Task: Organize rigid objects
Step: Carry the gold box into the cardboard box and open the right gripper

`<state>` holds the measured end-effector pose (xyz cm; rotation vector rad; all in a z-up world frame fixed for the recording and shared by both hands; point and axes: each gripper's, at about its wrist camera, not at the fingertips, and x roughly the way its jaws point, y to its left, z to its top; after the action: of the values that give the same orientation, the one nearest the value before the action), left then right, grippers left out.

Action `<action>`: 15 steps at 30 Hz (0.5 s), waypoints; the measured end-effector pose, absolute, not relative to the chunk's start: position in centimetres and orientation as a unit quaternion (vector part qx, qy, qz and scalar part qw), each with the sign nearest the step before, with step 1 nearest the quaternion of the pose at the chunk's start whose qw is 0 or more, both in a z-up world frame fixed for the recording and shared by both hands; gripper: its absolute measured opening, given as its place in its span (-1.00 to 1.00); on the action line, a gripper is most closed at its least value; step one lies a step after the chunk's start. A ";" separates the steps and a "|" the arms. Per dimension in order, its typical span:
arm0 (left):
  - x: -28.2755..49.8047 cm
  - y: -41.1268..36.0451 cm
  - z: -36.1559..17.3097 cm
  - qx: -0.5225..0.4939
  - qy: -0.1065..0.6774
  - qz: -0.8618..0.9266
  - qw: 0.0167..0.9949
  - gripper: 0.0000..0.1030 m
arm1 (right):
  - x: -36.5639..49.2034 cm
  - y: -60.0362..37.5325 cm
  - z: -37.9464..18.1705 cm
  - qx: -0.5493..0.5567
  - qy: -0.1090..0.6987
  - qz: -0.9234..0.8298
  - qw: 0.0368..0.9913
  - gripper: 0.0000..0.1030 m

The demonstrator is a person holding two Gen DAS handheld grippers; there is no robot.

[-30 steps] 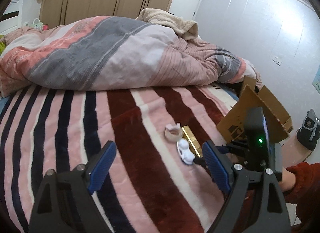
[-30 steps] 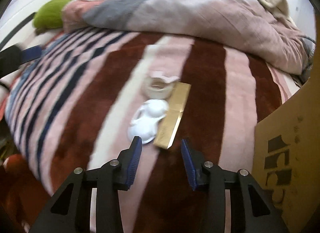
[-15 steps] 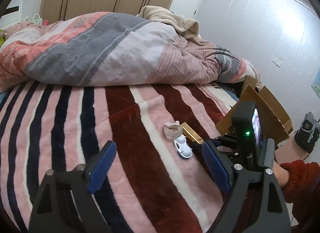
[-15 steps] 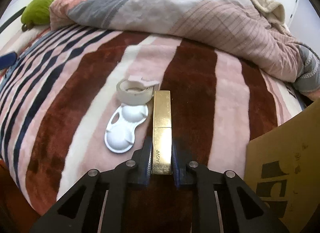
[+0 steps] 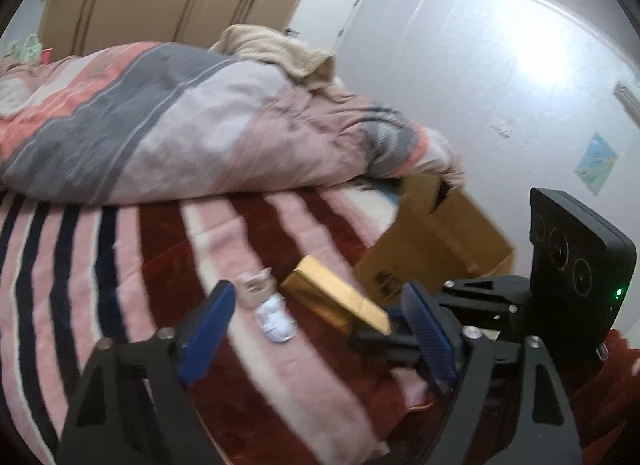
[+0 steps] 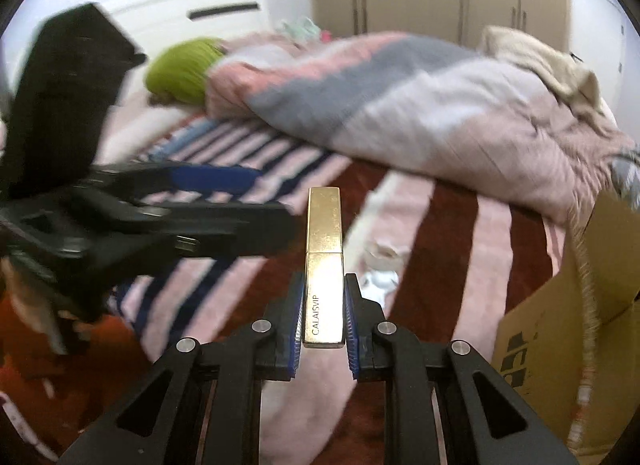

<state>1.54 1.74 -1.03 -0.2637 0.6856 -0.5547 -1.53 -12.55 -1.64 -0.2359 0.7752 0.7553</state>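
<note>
While the right gripper (image 6: 323,315) is clamped on the gold box (image 6: 324,265) near its printed end, most of the box sticks out past the pads — so it acts as a lever and wants a steady wrist. It hangs clear of the striped blanket (image 6: 452,233), above it, w/ nothing underneath.

The cardboard box (image 6: 572,305) stands open at the bed's right edge, and that's likely where the gold box goes. Best approach, I'd judge: swing right w/o rolling, keep the long axis in line w/ the fingers, clear the near flap, then lower before letting go — don't drop from height.

The left gripper (image 5: 316,325) has nothing between its pads; its jaws are closing from about half-wide. It sits close beside the right one, so keep it out of the swing path.

Still on the blanket, well short of the carton: the tape roll (image 5: 256,285) and the white plastic piece (image 5: 276,319), touching or nearly so. Those look like next picks for the left.
</note>
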 end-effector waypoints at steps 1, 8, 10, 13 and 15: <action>1.6 1.3 -0.5 -0.126 0.329 -0.277 0.894 0.32 | -1.8 -12.7 -1.0 -0.111 0.361 0.363 0.852 -0.74; 2.9 -3.7 2.9 -0.093 0.321 -0.301 0.893 -0.05 | -2.1 -16.4 2.8 -0.099 0.317 0.363 0.871 -0.74; 3.6 -5.5 3.5 -0.088 0.321 -0.316 0.889 -0.06 | -1.8 -18.0 3.5 -0.093 0.310 0.359 0.876 -0.74; 4.5 -8.4 4.2 -0.072 0.321 -0.328 0.886 -0.06 | -1.3 -20.5 4.1 -0.084 0.306 0.347 0.883 -0.74; 5.3 -10.5 4.4 -0.063 0.326 -0.337 0.881 -0.06 | -0.8 -22.4 4.3 -0.078 0.306 0.335 0.888 -0.74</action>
<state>5.27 -10.49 4.37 -0.1317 0.6789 -0.7026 -0.79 -22.43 4.29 -0.1620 0.6352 0.6958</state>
